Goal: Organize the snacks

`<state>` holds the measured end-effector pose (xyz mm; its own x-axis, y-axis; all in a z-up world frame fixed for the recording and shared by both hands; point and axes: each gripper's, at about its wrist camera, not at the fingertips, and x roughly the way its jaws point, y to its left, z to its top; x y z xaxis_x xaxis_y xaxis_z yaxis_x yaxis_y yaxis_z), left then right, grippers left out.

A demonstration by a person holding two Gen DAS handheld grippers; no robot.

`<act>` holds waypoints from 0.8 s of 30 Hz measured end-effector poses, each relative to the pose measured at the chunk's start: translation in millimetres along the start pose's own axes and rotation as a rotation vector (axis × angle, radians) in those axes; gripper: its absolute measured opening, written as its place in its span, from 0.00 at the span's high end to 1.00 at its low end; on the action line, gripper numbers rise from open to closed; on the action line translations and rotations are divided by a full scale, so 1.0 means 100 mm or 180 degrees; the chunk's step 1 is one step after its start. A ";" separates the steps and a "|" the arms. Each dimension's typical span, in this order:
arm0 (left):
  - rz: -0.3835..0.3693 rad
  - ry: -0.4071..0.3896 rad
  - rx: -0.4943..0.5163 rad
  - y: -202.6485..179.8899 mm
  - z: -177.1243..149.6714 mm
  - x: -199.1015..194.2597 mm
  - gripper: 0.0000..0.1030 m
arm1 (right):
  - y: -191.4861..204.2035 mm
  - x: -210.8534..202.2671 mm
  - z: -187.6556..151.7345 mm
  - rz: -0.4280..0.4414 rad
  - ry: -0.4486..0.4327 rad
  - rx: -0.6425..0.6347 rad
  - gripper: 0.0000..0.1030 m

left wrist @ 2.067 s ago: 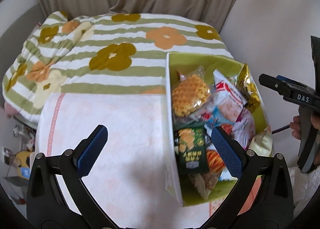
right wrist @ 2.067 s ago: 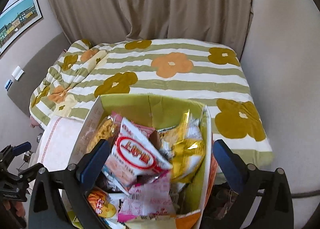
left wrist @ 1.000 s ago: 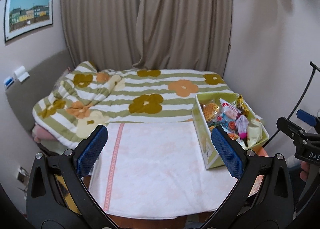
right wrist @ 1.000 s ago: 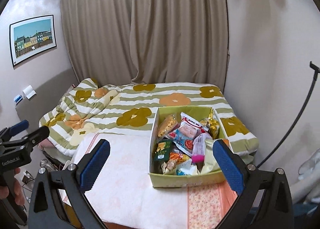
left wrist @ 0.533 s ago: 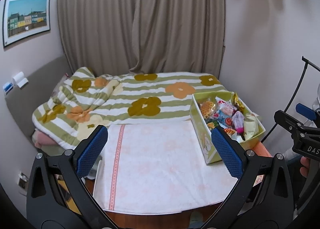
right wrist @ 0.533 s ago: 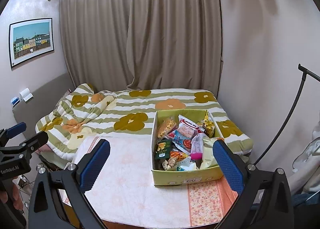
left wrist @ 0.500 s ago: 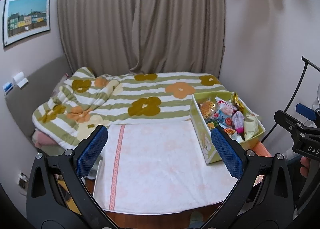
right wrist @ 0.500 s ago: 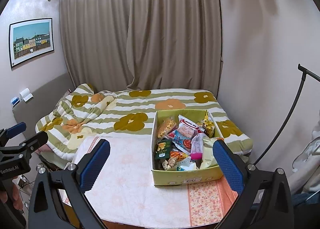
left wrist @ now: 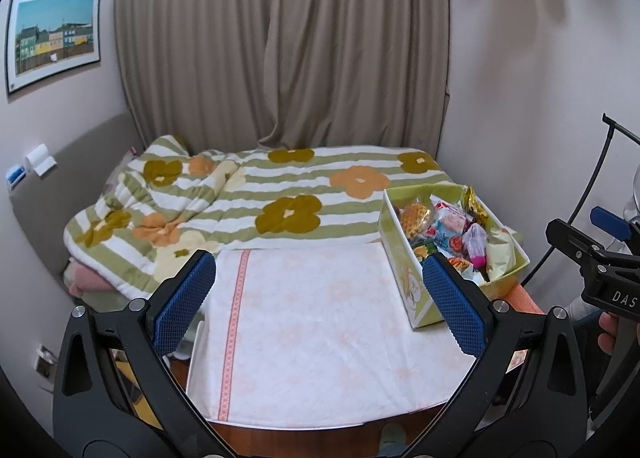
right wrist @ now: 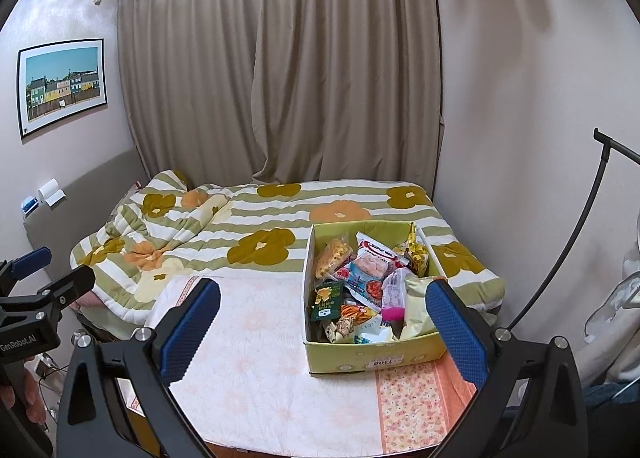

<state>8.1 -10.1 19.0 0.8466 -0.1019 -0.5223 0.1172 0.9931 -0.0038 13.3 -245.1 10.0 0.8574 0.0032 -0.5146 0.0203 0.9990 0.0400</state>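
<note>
L gripper (left wrist: 318, 300): jaws spread wide, nothing between the blue pads, held above the near edge of the table (left wrist: 320, 428). Snack box (left wrist: 412, 296) sits at approx 2 o'clock from it, on the white cloth (left wrist: 312, 334), right pad overlapping the box's near corner in view but not touching.

R gripper (right wrist: 322, 332): also wide open, empty. From its cam the snack box (right wrist: 376, 354) lies at 1 o'clock, mostly between the two pads & further out, well apart from both. Box is full: green packet (right wrist: 327, 301) at near left, waffle-pattern bag (right wrist: 334, 252) at far left, red/white shrimp-flake bag (right wrist: 372, 258) in the middle, gold foil pack (right wrist: 414, 254) at far right, pink wrapper (right wrist: 394, 294) near centre, pale bag (right wrist: 418, 298) at near right. Box's right end rests on a floral orange mat (right wrist: 412, 404).

Behind the table: bed w/ striped flower quilt (right wrist: 256, 234), curtain (right wrist: 280, 70) at 12.

Vs 0.5 s ago: almost no change; both grippers equally wide, the box in the same place. Vs 2.1 s ago: both cams were close over the box, now pulled well back.
</note>
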 end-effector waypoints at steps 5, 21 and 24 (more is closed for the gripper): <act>-0.0013 0.0002 -0.0011 0.01 0.00 0.00 0.00 | 0.01 0.00 -0.01 -0.0003 0.0000 -0.0002 0.01; -0.0012 0.0030 -0.0019 0.00 0.07 0.09 0.00 | 0.02 0.00 0.03 -0.0004 0.0023 0.0000 0.01; -0.0003 0.0019 -0.0013 -0.01 0.08 0.11 0.00 | 0.01 0.00 0.03 -0.0001 0.0018 -0.0006 0.01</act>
<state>21.0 -13.0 20.1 0.8434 -0.1025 -0.5274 0.1159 0.9932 -0.0077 14.7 -244.5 12.1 0.8545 0.0031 -0.5194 0.0195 0.9991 0.0381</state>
